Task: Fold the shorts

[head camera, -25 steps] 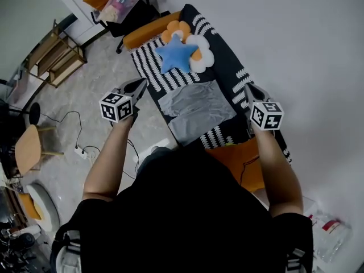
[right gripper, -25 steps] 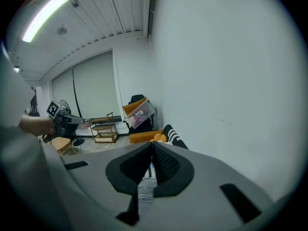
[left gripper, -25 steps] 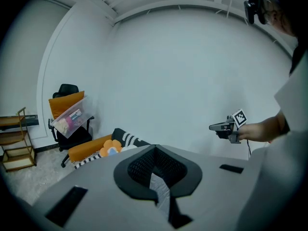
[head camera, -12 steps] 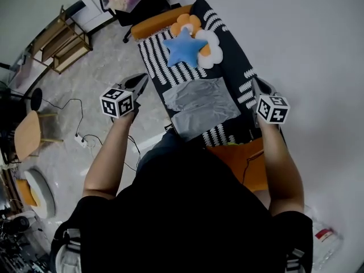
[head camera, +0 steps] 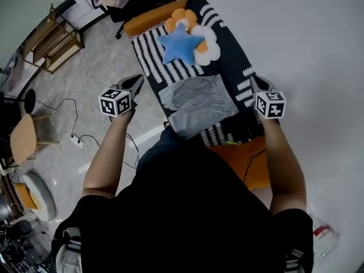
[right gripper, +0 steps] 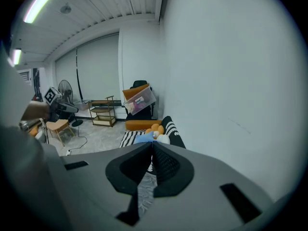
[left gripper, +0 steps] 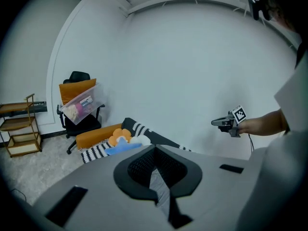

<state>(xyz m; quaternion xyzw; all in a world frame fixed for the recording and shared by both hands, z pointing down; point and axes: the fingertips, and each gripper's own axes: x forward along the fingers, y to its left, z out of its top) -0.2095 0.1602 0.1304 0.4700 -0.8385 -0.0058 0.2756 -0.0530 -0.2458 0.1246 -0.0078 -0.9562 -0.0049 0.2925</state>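
Note:
Grey shorts (head camera: 196,103) lie spread flat on a black-and-white patterned sofa bed (head camera: 230,50). My left gripper (head camera: 138,81) hangs over the floor to the left of the shorts, shut and empty. At the sofa bed's right edge, close to the wall, my right gripper (head camera: 253,79) is also shut and empty. Neither touches the shorts. In the left gripper view the jaws (left gripper: 154,149) meet, and the right gripper (left gripper: 225,123) shows across the bed. The right gripper view has closed jaws (right gripper: 152,144), with the shorts (right gripper: 144,192) below them.
A blue star cushion (head camera: 181,46) and a flower cushion (head camera: 206,45) lie at the bed's far end, beside an orange bolster (head camera: 152,17). Another orange cushion (head camera: 245,152) lies near me. A shelf (head camera: 54,43), a wooden stool (head camera: 25,138) and a floor cable (head camera: 79,138) are at the left.
Both grippers have come down a little and moved forward along the bed's sides, still shut. The shorts lie as before.

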